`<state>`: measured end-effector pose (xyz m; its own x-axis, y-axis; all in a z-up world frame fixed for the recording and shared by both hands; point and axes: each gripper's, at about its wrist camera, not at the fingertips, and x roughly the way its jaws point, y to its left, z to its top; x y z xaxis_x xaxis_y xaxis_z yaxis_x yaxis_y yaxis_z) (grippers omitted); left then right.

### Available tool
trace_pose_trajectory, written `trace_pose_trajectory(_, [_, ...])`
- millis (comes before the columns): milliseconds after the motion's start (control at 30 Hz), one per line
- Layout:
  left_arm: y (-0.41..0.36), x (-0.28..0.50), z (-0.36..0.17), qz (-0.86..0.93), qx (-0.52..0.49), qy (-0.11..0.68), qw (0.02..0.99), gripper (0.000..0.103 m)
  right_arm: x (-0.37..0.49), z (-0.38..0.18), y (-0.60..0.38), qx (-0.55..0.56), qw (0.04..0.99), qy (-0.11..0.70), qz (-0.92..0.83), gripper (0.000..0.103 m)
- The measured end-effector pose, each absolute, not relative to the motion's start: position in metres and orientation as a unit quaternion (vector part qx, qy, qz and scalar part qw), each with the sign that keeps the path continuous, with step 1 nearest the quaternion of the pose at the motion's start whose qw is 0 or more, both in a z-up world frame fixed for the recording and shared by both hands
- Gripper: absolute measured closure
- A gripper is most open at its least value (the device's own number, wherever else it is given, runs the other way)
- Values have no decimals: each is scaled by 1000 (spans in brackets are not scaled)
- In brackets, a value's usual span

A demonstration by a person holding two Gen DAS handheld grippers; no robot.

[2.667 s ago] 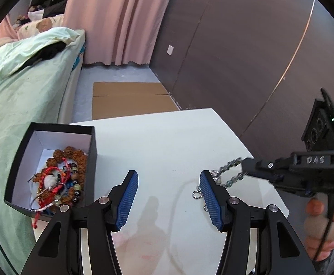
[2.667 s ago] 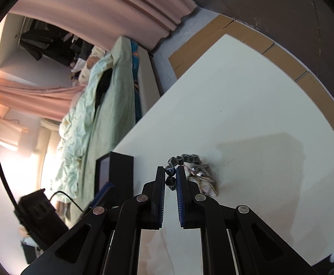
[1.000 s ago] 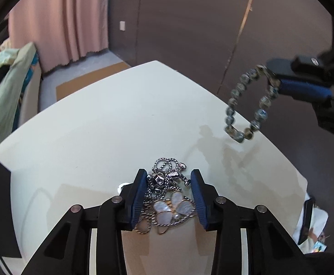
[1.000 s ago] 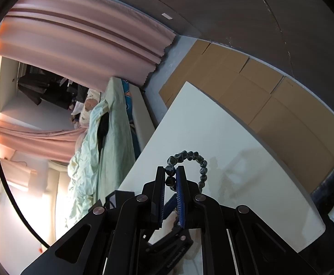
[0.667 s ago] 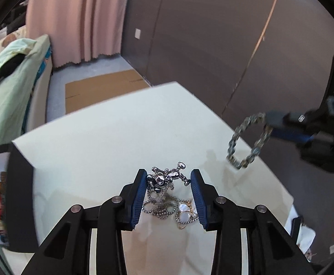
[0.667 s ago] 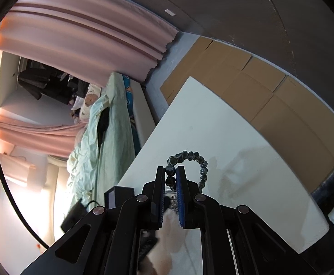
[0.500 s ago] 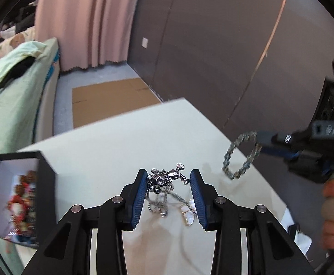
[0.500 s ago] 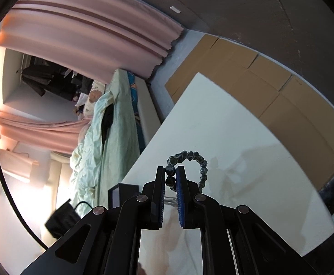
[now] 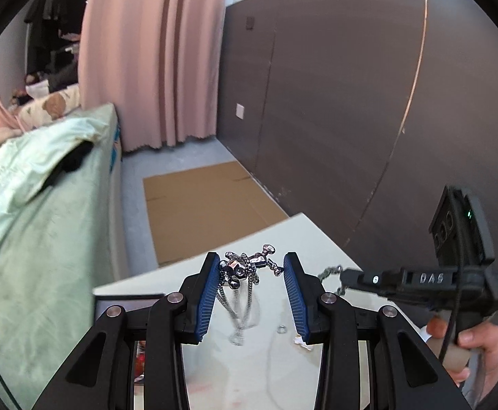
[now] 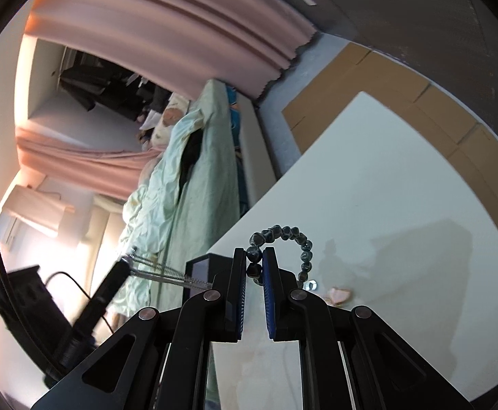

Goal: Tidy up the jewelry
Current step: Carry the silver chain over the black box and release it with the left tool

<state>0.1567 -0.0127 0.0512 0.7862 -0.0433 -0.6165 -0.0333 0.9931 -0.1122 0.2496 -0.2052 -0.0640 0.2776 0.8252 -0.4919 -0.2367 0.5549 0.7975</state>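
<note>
In the left wrist view my left gripper is shut on a silver charm cluster, held above the white table; its thin chains dangle down between the fingers. To the right, my right gripper holds a dark beaded bracelet. The right wrist view shows my right gripper shut on that bracelet, whose loop arches up and right. My left gripper appears there at the left with the chains hanging. A small ring and a pale shell piece lie on the table.
A black jewelry box stands at the table's left edge, partly hidden by my left fingers. A green-covered bed runs along the left. Flat cardboard lies on the floor beyond, under a dark wall panel. A hand grips the right tool.
My left gripper has lifted the silver charm and chains off the table and swung toward the box. The shell piece stayed on the table. The right gripper shifted a little with the bracelet.
</note>
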Motion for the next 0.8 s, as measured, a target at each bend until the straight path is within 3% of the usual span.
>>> trace_pose_trajectory(267, [21, 144, 66, 33, -65, 313, 947, 63, 247, -65, -186, 290, 735, 486, 374, 92])
trace_pose_trajectory(800, [102, 144, 2, 100, -163, 319, 928, 63, 245, -69, -156, 248, 742, 502, 369, 92])
